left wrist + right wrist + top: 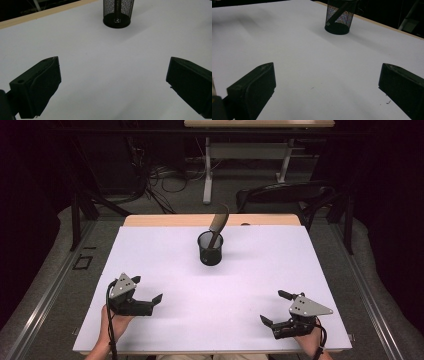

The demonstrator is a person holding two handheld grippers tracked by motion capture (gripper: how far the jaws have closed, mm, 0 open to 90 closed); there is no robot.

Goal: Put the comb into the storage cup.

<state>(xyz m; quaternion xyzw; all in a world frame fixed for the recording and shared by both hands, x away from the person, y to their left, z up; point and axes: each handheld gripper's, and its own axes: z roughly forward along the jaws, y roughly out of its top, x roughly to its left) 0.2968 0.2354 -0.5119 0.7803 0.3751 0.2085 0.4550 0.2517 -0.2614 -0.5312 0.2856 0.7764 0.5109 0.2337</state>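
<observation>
Mesh cup point(210, 249) holding a brown tool point(218, 225) bears no readable label; left gripper point(148, 289) and right gripper point(274, 308) gape wide, empty.

a white table point(165, 265) is sitting on grey carpet, with tangled cables point(165, 177) and a desk frame point(240, 155) lying beyond it.

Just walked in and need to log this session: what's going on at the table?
A person sits at a white table with a claw in each hand. The left claw and right claw both rest near the front edge, jaws wide open and holding nothing. Farther back, mid-table, stands a black mesh cup with a curved brown-handled tool leaning out of it. Neither claw touches the cup.
</observation>
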